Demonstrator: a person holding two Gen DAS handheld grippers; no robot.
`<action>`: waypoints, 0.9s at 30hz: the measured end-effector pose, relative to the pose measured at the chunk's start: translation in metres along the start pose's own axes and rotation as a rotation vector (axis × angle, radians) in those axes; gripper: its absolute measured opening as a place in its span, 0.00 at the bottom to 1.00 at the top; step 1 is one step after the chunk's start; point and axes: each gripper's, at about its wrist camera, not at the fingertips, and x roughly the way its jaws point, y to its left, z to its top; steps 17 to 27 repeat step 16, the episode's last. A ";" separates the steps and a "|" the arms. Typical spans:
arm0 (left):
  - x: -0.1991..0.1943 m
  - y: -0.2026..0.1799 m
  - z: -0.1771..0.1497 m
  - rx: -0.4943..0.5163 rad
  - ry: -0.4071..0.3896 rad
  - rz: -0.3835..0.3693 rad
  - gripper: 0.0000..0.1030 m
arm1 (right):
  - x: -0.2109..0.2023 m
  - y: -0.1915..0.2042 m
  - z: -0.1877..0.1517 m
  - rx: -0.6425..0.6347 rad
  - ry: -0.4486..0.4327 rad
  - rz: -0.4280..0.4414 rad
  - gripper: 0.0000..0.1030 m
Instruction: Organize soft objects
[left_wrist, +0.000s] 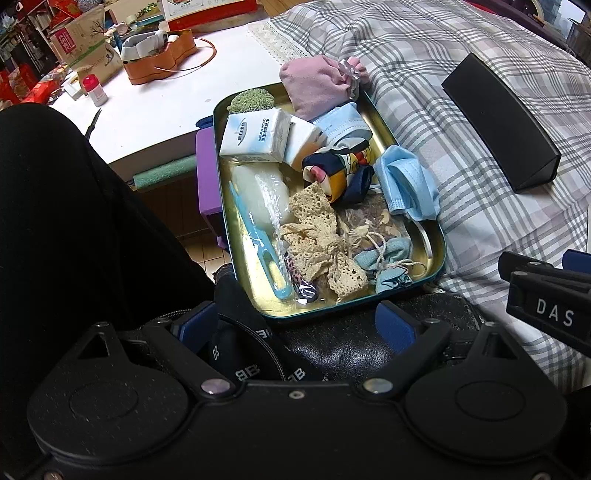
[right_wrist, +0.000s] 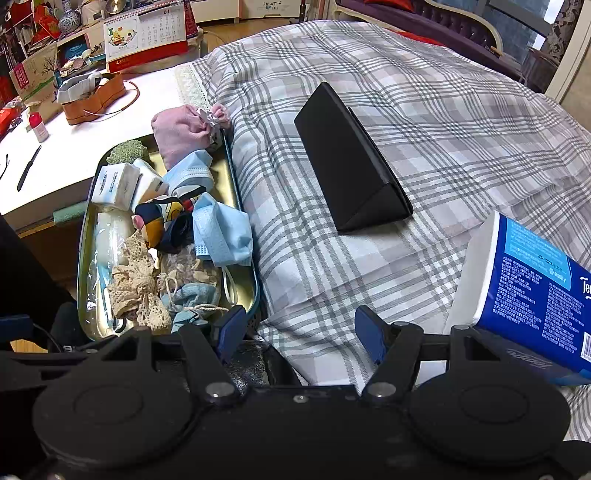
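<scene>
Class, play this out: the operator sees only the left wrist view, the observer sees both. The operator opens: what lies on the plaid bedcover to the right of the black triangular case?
Observer: A blue tissue pack lies on the plaid bedcover, nearer the camera than the black triangular case.
Operator: Is the right tool holding it?
Observer: No. The right tool is open with nothing between its fingers. The pack sits beside its right finger.
Operator: What stands behind the orange tray?
Observer: A desk calendar, showing a date grid.
</scene>
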 end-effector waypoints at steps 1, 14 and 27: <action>0.000 0.000 0.000 0.000 0.001 -0.001 0.87 | 0.000 0.000 0.000 0.001 0.001 -0.001 0.62; 0.002 -0.001 0.000 0.003 0.009 -0.001 0.87 | 0.002 0.000 0.001 0.006 0.005 -0.001 0.62; 0.002 -0.002 0.000 0.006 0.009 0.003 0.87 | 0.002 0.000 0.001 0.007 0.005 -0.001 0.62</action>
